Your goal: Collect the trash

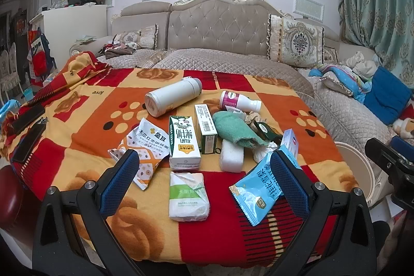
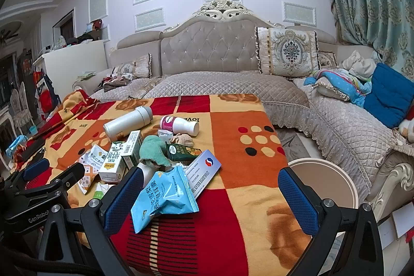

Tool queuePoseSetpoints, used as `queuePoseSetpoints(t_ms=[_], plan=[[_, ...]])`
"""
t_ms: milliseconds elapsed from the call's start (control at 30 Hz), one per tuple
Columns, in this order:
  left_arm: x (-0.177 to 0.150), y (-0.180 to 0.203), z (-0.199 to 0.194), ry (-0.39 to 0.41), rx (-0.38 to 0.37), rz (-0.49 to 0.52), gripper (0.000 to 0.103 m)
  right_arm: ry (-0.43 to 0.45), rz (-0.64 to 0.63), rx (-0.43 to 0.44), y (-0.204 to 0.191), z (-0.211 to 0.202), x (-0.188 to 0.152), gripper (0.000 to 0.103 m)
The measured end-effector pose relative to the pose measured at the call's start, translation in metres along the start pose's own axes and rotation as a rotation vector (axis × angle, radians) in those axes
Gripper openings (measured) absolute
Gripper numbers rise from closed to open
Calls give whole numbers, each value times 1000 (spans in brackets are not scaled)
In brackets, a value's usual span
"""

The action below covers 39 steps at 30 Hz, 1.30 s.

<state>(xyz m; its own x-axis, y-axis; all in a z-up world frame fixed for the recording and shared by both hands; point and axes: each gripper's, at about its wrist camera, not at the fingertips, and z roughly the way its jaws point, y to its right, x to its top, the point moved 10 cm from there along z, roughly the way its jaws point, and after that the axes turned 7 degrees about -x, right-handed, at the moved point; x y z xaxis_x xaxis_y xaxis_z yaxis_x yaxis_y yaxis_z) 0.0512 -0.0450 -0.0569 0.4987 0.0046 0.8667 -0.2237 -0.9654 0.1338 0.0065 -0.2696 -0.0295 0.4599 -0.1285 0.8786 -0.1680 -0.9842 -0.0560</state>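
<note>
Both tongs, left (image 1: 201, 172) and right (image 2: 212, 188), wide open and empty above a littered patchwork blanket (image 1: 258, 245) before a quilted sofa (image 1: 217, 27).

The left gripper (image 1: 204, 172) has a black frame with two thick black arms, each ending in a finger faced with a blue pad (image 1: 120, 181) of fine dotted texture. Round silver screws (image 1: 89, 184) sit on the arm joints, and triangular cut-outs open the frame lower down. The right gripper (image 2: 209, 198) is built the same way: black arms, blue textured pads (image 2: 297, 201), silver screws (image 2: 327, 203). In the right wrist view, the left gripper's black body carries white "GenRobot" lettering (image 2: 38, 216).
</note>
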Motion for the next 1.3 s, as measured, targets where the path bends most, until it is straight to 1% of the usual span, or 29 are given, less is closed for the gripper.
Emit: queuePoseSetpoints(t_ms=[67,300,533,633,733,867,967,1033,1133,1300], plan=[[-4,-1,-1,-2,1,0,101,-2,1,1,1,0,0,103],[-2,0,1,-6,1,0,101,-11,6,-1,4,2,-2,103],[-12,-10,7,-54,-2,-2,101,-47,6,8,3,10,-10,103],[-21,-21,9,-92,-10,-2,101,-77,0,20,3,16,-19,103],[-35,-37,11,-153,-21,-3,101,-120,-11,40,0,25,-29,103],[-60,-52,12,-228,-31,29,101,-167,-35,86,-10,37,-44,103],[-71,-51,20,-278,-50,48,101,-200,-40,125,-18,47,-56,103],[-77,-50,28,-312,-65,29,101,-233,-41,152,-25,55,-65,103],[-76,-47,42,-339,-96,-19,101,-271,-38,185,-33,64,-76,103],[-78,-39,71,-387,-87,-10,101,-307,-37,218,-41,74,-84,100]])
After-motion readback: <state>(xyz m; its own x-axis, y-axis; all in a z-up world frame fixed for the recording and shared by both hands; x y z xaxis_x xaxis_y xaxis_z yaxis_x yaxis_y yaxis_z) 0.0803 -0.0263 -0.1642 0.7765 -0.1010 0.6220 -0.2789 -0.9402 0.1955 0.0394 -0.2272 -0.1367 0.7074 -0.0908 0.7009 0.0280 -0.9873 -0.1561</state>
